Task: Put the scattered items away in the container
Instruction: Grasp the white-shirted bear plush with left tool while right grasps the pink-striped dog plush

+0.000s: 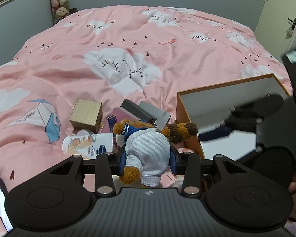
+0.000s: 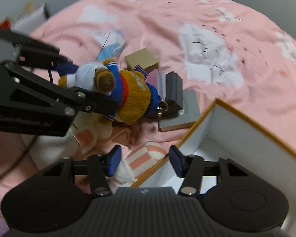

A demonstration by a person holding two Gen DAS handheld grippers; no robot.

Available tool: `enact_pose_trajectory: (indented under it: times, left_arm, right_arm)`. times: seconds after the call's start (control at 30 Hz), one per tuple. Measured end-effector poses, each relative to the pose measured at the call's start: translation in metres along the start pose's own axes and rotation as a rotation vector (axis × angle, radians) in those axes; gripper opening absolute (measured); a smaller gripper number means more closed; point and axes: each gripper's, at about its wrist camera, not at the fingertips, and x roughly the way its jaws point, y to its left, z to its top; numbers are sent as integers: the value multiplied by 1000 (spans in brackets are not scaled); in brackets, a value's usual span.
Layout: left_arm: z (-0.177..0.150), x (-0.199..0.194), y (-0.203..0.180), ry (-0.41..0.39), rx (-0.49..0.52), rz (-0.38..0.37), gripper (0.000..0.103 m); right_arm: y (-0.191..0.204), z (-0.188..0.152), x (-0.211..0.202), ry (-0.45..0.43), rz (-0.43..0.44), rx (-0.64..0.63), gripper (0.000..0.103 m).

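Note:
My left gripper point(image 1: 148, 158) is shut on a brown plush bear point(image 1: 148, 150) in white trousers and a blue top, held above the bed; the bear also shows in the right wrist view point(image 2: 128, 90). The orange-edged white box point(image 1: 227, 98) stands open to its right, also in the right wrist view point(image 2: 246, 138). My right gripper point(image 2: 145, 161) is open and empty over the box's near corner, above a pink-and-white striped plush point(image 2: 146, 154). A wooden cube point(image 1: 86, 114), a lotion tube point(image 1: 88, 144), a pink booklet point(image 1: 122, 116) and grey flat boxes point(image 1: 146, 110) lie scattered on the bed.
The pink cloud-print duvet point(image 1: 128, 49) covers the whole bed. A phone point(image 1: 1, 205) lies at the lower left. Plush toys point(image 1: 59, 0) hang in the far corner. A door point(image 1: 282, 9) is at the far right. The right gripper's body point(image 1: 266, 118) hovers over the box.

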Motion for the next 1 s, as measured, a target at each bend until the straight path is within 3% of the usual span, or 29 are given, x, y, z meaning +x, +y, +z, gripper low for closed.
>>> enact_pose_trajectory:
  times: [0.23, 0.4, 0.67, 0.8, 0.9, 0.93, 1.0]
  left_arm:
    - [-12, -5, 2, -32, -11, -1, 47]
    - [-18, -4, 5, -43, -16, -18, 47]
    - [-24, 2, 13, -19, -37, -39, 47]
    - [-26, 3, 14, -19, -36, -44, 47]
    - [-26, 3, 15, -20, -36, -47, 47]
    - [-27, 3, 15, -20, -38, -47, 47]
    - [-27, 2, 15, -22, -41, -47, 47]
  right_arm:
    - [20, 19, 4, 80, 34, -332, 60]
    - [27, 24, 22, 213, 77, -492, 67]
    - [23, 38, 58, 342, 141, -524, 85]
    - [18, 40, 69, 387, 192, -465, 89]
    - [19, 38, 71, 394, 227, -433, 84]
    - [20, 37, 69, 394, 238, -424, 72]
    - [25, 36, 61, 379, 227, -429, 68]
